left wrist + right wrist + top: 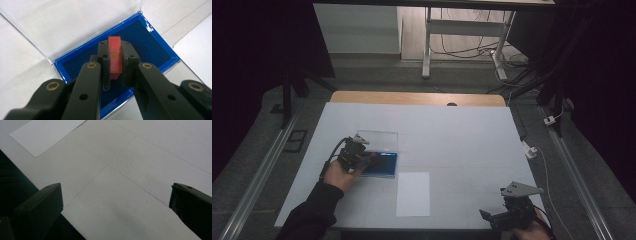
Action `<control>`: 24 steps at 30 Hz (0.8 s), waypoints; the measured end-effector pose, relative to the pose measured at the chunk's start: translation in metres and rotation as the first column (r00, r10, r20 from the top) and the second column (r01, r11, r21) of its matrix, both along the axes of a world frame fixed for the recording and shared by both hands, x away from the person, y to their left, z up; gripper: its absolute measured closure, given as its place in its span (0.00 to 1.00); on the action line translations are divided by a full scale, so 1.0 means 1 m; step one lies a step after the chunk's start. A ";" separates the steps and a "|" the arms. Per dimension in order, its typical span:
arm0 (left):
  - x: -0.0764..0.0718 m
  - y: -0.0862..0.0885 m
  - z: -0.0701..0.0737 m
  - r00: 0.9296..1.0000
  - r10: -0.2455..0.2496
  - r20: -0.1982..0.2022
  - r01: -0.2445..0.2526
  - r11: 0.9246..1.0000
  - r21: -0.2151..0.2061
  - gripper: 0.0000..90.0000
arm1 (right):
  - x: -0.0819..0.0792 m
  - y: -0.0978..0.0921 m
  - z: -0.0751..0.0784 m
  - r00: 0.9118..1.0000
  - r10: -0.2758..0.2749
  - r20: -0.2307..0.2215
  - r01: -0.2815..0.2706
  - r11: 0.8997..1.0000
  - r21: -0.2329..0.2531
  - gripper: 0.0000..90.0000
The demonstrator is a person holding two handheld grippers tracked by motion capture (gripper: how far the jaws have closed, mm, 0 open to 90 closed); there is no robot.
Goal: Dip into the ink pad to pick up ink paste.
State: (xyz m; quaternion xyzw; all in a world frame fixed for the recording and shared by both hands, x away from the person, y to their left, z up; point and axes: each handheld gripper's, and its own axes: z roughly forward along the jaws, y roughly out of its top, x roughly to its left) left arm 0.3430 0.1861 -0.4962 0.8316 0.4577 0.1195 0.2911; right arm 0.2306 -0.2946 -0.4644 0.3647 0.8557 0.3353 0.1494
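An open case (pixel 382 165) lay on the surface (pixel 462 135), left of centre, its lid (pixel 379 140) standing behind it. A sheet of paper (pixel 413 194) lay just right of the case, nearer the person.

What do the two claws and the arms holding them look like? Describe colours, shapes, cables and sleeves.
The left claw has two black jaws with brass-coloured rivets and small round holes. In the high view a grey three-cornered plate sits on top and a dark cable trails from it; its arm wears a black sleeve. The right claw is black too, with a larger grey three-cornered plate.
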 end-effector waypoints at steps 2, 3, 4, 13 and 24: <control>0.000 0.000 0.001 1.000 -0.009 0.010 0.009 1.000 0.003 0.89 | 0.000 0.000 0.000 1.000 0.001 0.001 -0.001 1.000 0.001 0.00; -0.001 0.000 0.002 1.000 -0.007 0.016 0.007 1.000 -0.001 0.89 | 0.000 0.000 0.000 1.000 0.001 0.000 -0.001 1.000 -0.001 0.00; -0.002 0.000 0.003 1.000 -0.010 0.024 0.010 1.000 -0.006 0.89 | 0.000 0.000 0.000 1.000 0.001 0.000 -0.001 1.000 0.000 0.00; -0.005 0.002 0.012 0.999 -0.007 0.045 0.008 1.000 -0.028 0.89 | 0.000 0.000 0.000 1.000 0.000 0.000 0.000 1.000 0.000 0.00; -0.013 0.004 0.024 0.997 -0.028 0.068 0.033 0.997 -0.070 0.89 | 0.000 0.000 0.000 1.000 0.003 0.001 -0.003 1.000 0.000 0.00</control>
